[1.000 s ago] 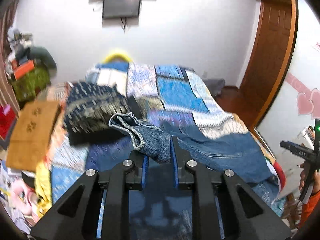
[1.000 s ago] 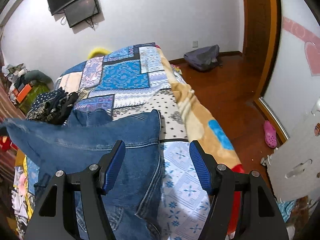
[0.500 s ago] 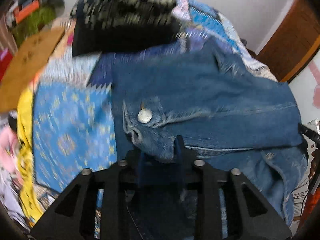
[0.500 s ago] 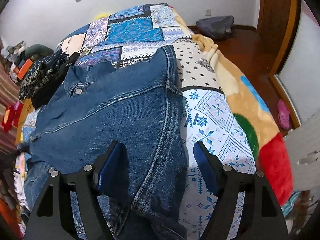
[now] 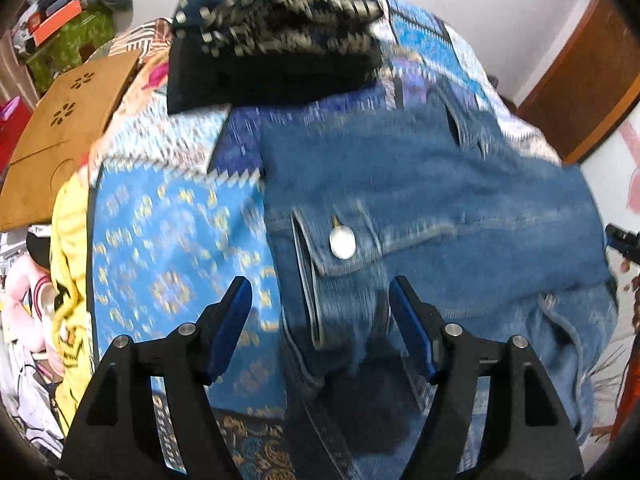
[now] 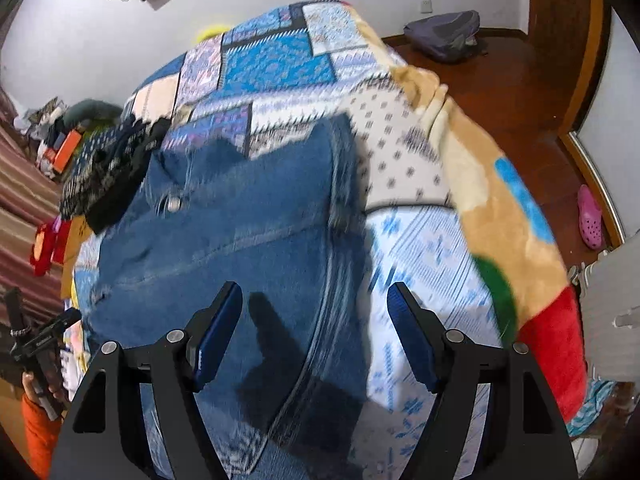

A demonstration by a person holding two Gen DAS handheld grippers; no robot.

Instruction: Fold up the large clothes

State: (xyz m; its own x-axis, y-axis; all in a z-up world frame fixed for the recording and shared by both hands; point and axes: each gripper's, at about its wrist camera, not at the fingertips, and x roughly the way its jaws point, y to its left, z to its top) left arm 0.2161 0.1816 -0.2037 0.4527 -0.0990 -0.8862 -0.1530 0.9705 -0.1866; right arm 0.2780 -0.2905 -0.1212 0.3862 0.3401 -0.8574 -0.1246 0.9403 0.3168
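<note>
A blue denim jacket lies folded over on the patchwork bedspread; its cuff with a silver button rests flat. My left gripper hovers just above that cuff; its jaws are opening, and the pads touch no cloth. In the right wrist view the same jacket spreads across the bed, its side seam running down the middle. My right gripper stands open over that seam edge, holding nothing.
A folded dark patterned garment sits on the bed beyond the jacket. A brown board lies at the left bed edge. Wooden floor, a grey bag and a pink shoe are right of the bed. An orange sleeve shows at lower left.
My left gripper brought the sleeve cuff down onto the jacket, then spread its jaws and let it go. The right gripper dropped lower over the jacket's edge, still open.
</note>
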